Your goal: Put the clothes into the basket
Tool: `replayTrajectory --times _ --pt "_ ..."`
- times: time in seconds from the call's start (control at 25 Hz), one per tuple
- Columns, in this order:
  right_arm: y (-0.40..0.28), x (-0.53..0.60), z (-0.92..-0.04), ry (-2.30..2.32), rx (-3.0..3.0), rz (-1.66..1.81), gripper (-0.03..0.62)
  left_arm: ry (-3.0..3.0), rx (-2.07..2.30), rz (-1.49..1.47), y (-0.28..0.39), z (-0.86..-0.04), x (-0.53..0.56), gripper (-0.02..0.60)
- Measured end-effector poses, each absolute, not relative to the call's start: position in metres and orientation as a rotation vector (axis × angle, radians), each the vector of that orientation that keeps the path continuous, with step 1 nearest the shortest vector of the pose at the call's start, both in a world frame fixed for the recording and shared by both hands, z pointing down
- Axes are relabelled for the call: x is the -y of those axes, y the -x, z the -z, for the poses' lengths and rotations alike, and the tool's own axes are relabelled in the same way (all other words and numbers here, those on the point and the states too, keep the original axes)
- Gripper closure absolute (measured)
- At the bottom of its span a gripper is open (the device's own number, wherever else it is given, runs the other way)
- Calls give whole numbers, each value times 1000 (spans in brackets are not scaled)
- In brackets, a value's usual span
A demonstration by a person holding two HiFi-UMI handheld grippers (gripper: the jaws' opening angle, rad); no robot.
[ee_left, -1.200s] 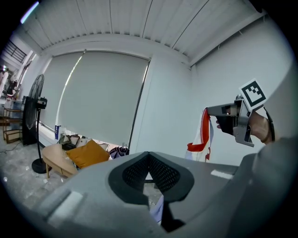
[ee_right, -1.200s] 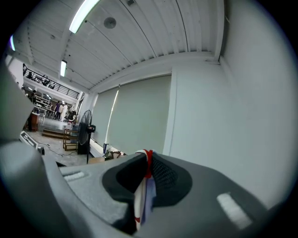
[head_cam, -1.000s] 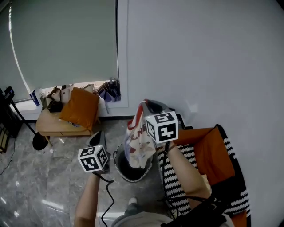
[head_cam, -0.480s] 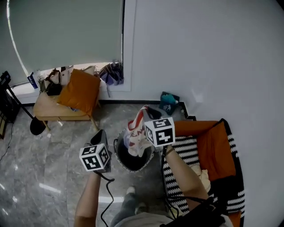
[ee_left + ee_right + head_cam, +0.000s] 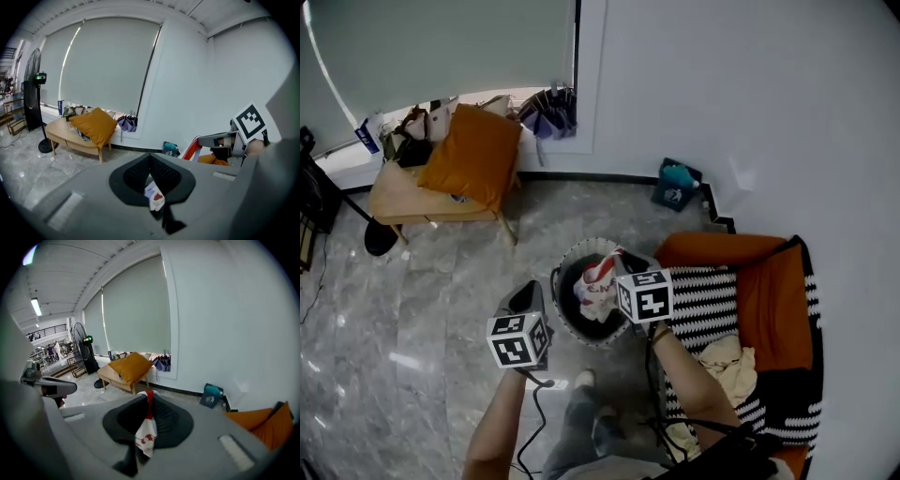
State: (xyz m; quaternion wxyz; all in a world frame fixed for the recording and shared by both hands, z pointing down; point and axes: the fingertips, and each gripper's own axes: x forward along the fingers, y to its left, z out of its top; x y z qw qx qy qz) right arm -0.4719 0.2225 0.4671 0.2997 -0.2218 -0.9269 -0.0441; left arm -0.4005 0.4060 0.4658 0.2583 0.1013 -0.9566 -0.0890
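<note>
A dark round basket (image 5: 562, 317) stands on the stone floor between my two grippers. My right gripper (image 5: 622, 265) is shut on a white garment with red print (image 5: 598, 290), which hangs from its jaws down into the basket. In the right gripper view the same garment (image 5: 146, 434) dangles from the right gripper (image 5: 150, 398). My left gripper (image 5: 525, 298) hovers just left of the basket rim. In the left gripper view the left gripper (image 5: 150, 177) is shut, with a small white cloth with red and blue marks (image 5: 155, 197) hanging from its jaws.
An orange chair with a black-and-white striped cover (image 5: 712, 300) stands right of the basket, a beige cloth (image 5: 729, 361) lying on it. A wooden bench with an orange cushion (image 5: 473, 159) is at the back left, a teal bag (image 5: 675, 185) by the wall. The person's feet (image 5: 581, 379) are below the basket.
Both grippers have come down. The white garment, held high above the basket a second ago, now hangs low inside it. The left gripper stays left of the rim.
</note>
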Motion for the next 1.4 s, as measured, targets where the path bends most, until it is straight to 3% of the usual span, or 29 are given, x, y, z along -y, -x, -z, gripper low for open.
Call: replayTrajectory --times 0.52,0.68,1.4 --pt "479 -228 -598 527 2271 87 558 -300 2404 287 431 -584 -404 586" --pt "476 -228 -623 523 2203 80 482 -317 2367 284 436 -602 -403 586" --pt "461 -161 -598 318 2284 -71 480 -518 2322 212 461 -586 -339 586"
